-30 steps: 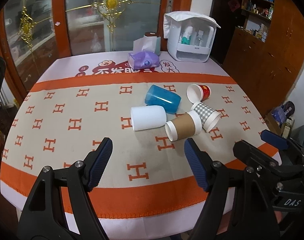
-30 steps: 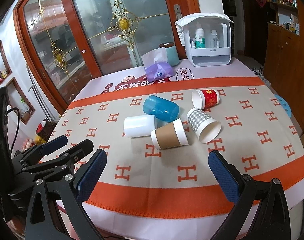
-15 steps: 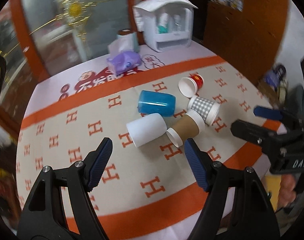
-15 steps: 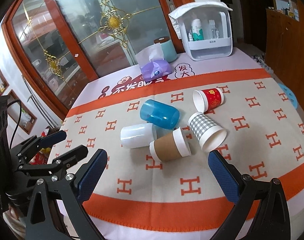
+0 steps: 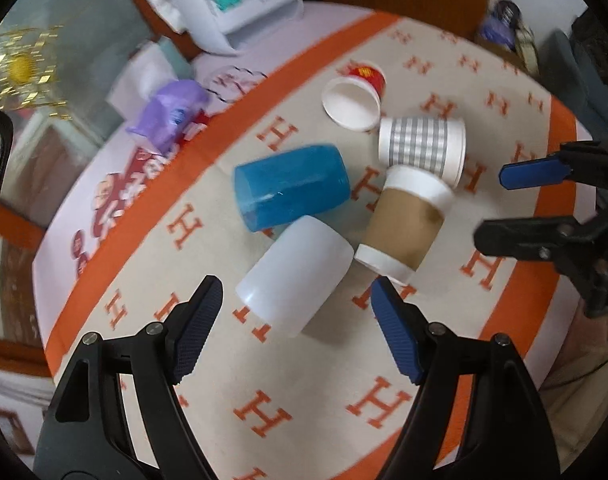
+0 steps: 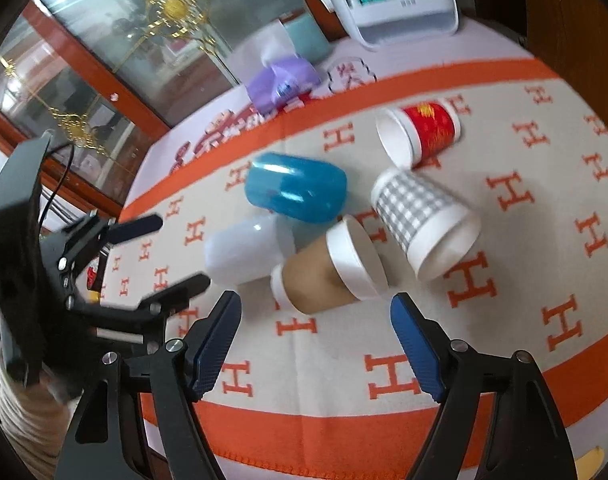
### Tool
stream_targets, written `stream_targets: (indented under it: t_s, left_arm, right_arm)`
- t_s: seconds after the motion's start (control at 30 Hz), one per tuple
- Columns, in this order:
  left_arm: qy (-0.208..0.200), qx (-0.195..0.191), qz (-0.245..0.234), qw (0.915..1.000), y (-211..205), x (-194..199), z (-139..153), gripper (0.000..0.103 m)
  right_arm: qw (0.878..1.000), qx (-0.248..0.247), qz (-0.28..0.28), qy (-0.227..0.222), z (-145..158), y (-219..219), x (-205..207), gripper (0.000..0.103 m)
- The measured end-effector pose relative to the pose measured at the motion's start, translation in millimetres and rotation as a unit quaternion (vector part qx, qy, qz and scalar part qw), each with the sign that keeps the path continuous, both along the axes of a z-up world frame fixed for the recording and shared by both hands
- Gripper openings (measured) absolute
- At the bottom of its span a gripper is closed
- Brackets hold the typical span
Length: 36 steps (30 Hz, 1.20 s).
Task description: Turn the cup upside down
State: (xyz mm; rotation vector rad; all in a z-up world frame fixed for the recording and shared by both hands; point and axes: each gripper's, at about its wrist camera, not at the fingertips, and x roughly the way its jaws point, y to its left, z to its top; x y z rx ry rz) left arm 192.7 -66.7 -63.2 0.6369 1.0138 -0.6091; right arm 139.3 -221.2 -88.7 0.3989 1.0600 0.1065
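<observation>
Several cups lie on their sides in a cluster on the table. In the left wrist view, a white plastic cup [image 5: 296, 272] lies just ahead of my open, empty left gripper [image 5: 296, 332], with a blue cup [image 5: 292, 186], a brown paper cup [image 5: 406, 226], a grey checked cup [image 5: 422, 148] and a red cup [image 5: 356, 98] beyond. In the right wrist view, my open, empty right gripper [image 6: 316, 344] is just in front of the brown paper cup [image 6: 328, 270]; the white cup [image 6: 248, 248], blue cup [image 6: 296, 188], checked cup [image 6: 424, 220] and red cup [image 6: 420, 132] lie around it.
The tablecloth [image 6: 524, 280] is beige with orange H marks and orange borders. A purple tissue pack [image 6: 282, 82], a teal roll [image 6: 306, 38] and a white storage box [image 6: 400, 4] stand at the far side. A glass door and wooden cabinets stand behind the table.
Both grippers have moved forward and down toward the cup cluster, tilting as they went. The cups look much nearer. The cups have not moved.
</observation>
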Motion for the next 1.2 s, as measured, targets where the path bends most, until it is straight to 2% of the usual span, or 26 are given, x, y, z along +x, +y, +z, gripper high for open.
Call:
stream_targets:
  t_s: [0.2, 0.43, 0.7, 0.77, 0.97, 1.2]
  left_arm:
    - [0.036, 0.042, -0.063, 0.9965, -14.0, 25.1, -41.4, 0.074]
    - [0.079, 0.089, -0.083, 0.9894, -27.3, 47.4, -86.4, 0.074]
    - [0.090, 0.071, -0.079, 0.9903, -27.4, 61.7, -93.1, 0.073]
    - [0.092, 0.066, -0.064, 0.9915, -26.1, 64.4, -92.8, 0.073]
    - [0.112, 0.054, 0.026, 0.9919, -18.4, 69.8, -87.2, 0.069]
    - [0.114, 0.037, 0.101, 0.9877, -5.1, 44.3, -60.8, 0.068]
  right_arm:
    - [0.999, 0.010, 0.005, 0.041, -46.3, -4.1, 3.6, 0.079]
    - [0.997, 0.026, 0.007, 0.076, -85.2, -2.8, 5.3, 0.079]
    - [0.995, 0.031, 0.007, 0.090, -101.4, -0.4, 11.2, 0.079]
    - [0.995, 0.033, 0.005, 0.091, -102.1, -0.3, 9.6, 0.079]
    - [0.995, 0.039, 0.001, 0.091, -95.8, -5.6, 1.5, 0.079]
    - [0.996, 0.046, -0.006, 0.081, -77.7, -13.0, -14.2, 0.079]
